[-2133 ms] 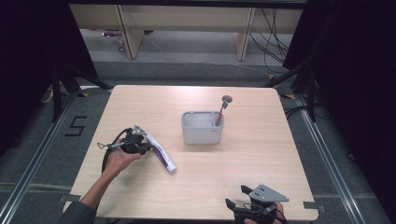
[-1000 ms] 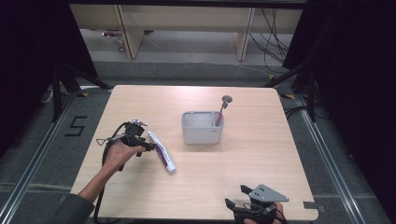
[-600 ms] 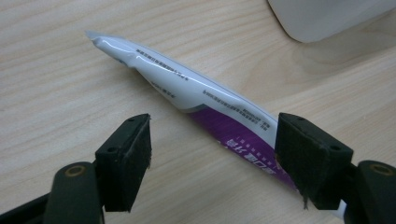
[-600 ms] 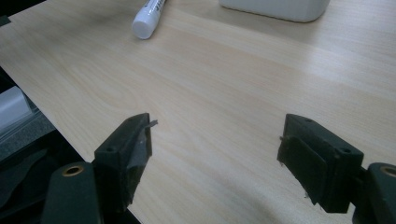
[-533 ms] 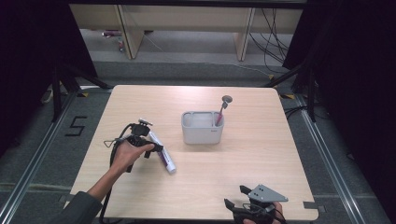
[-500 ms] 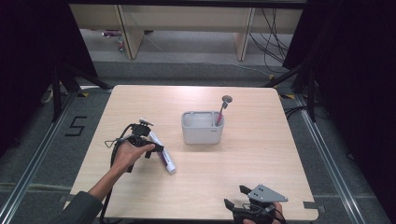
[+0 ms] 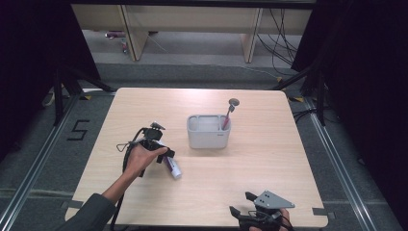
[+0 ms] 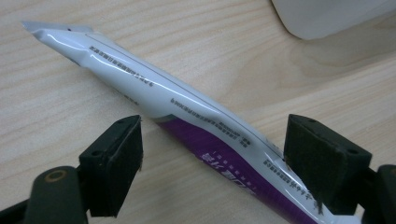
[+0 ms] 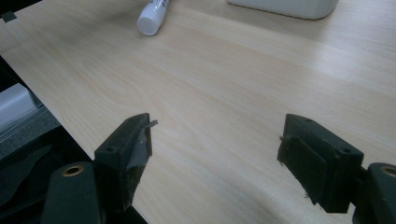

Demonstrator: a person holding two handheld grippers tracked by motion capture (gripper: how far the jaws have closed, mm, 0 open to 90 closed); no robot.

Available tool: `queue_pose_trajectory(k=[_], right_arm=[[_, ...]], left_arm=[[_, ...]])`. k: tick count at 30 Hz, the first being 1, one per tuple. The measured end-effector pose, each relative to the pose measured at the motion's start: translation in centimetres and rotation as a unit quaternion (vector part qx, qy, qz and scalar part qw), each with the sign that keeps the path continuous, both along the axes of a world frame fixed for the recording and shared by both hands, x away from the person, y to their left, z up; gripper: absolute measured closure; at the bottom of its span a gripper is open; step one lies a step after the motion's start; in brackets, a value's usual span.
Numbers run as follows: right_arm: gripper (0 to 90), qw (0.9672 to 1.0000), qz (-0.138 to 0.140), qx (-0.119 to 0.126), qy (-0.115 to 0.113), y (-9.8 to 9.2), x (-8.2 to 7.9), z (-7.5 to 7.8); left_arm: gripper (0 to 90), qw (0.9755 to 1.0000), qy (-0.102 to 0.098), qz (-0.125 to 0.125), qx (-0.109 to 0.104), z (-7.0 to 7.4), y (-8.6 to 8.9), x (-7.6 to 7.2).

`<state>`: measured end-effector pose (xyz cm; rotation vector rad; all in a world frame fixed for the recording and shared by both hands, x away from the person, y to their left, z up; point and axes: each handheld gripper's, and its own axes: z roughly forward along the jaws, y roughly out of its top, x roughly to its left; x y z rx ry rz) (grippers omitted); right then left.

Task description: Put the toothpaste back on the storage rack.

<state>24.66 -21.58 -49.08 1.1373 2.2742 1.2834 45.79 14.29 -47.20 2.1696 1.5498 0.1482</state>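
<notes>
One toothpaste tube [image 7: 169, 163] is lying flat on the pale wooden desk [image 7: 269, 159], left of centre, its long axis running diagonally: the crimped flat end is pointing toward the far left and the white round cap toward the near right, as the high view shows. In the left gripper view the tube [image 8: 187, 116] is passing slantwise between the jaws, white and glossy at the crimp with fine dark print, turning purple farther down, its skin dented and creased. The left tongs [image 7: 161, 150] are standing wide, straddling the tube's middle; one black pad is sitting just beside the tube's side and the other is close against it, though whether either is truly touching cannot be told. The right tongs [image 7: 243, 205] are resting at the near edge of the desk, well apart from the tube, jaws spread wide over bare wood grain and gripping nothing; their view is catching the tube's cap [image 9: 152, 17] far ahead. A grey rounded rectangular bin [image 7: 208, 132] is sitting near the middle of the desk, just beyond the tube, with a reddish stick topped by a round grey head [image 7: 228, 111] leaning in its right corner.
</notes>
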Motion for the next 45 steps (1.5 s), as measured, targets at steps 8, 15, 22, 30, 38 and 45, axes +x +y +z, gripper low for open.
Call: queue_pose_trajectory(k=[8,15,22,30,38,45], right_arm=[[25.5,1.0000,0.003,0.001,0.005,0.0,-0.1,0.1],[25.5,1.0000,0.003,0.008,0.003,0.0,0.0,0.0],[25.2,0.9995,0.008,0.028,0.011,0.0,0.0,0.1],[25.1,0.9992,0.012,0.037,0.005,0.1,0.0,0.1],[25.1,0.9989,0.007,0.041,0.023,0.2,-0.2,0.2],[25.0,0.9991,0.012,0.037,0.018,0.1,-0.1,0.2]], left_arm=[[16.3,0.9997,0.013,-0.001,0.019,-0.7,-0.5,0.7],[26.1,0.9995,0.014,-0.015,0.025,-0.6,0.1,0.6],[39.0,0.9985,0.009,-0.038,0.038,-0.4,1.0,0.2],[46.8,0.9980,0.017,-0.041,0.046,-0.5,2.2,0.0],[56.0,0.9958,0.018,-0.058,0.069,-0.4,2.9,0.4],[57.4,0.9933,0.022,-0.072,0.088,-0.3,2.8,0.8]])
